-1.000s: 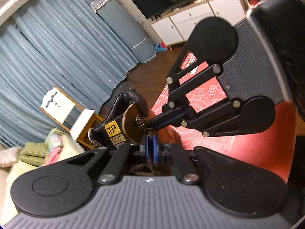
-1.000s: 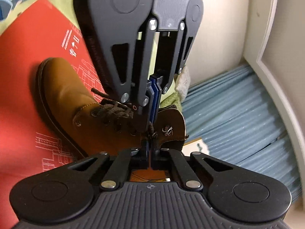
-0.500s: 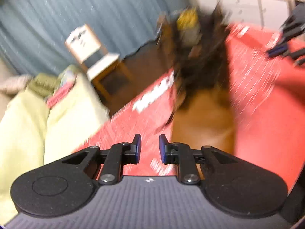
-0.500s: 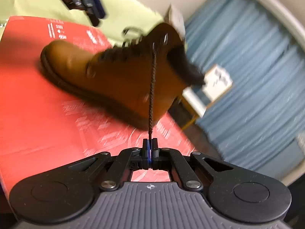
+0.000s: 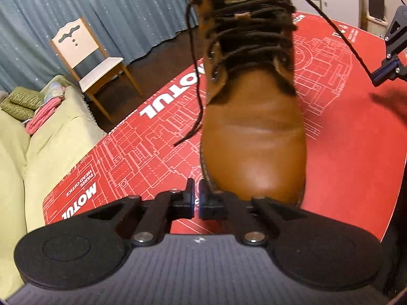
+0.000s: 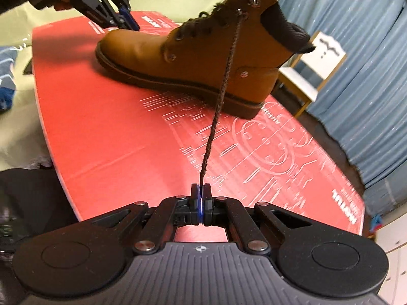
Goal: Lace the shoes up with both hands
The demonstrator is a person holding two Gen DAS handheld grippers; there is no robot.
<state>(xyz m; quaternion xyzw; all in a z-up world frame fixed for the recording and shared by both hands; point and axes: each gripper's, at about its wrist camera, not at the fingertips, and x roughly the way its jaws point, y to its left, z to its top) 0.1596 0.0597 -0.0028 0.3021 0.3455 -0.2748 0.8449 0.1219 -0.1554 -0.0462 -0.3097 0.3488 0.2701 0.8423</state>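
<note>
Boot (image 6: 193,48) on the red surface (image 6: 114,132), one lace taut in my right tongs (image 6: 201,198).
Left tongs (image 5: 195,198) by the toe look nearly closed, empty; loose lace end (image 5: 195,117) is soft, limp — pinch near its tip.

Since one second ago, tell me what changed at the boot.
The left gripper released its lace end, now hanging loose, backed off to the toe of the boot and closed empty. The right gripper pulled away, drawing its lace taut. Unchanged: right grip on the lace, boot on the red mat.
</note>
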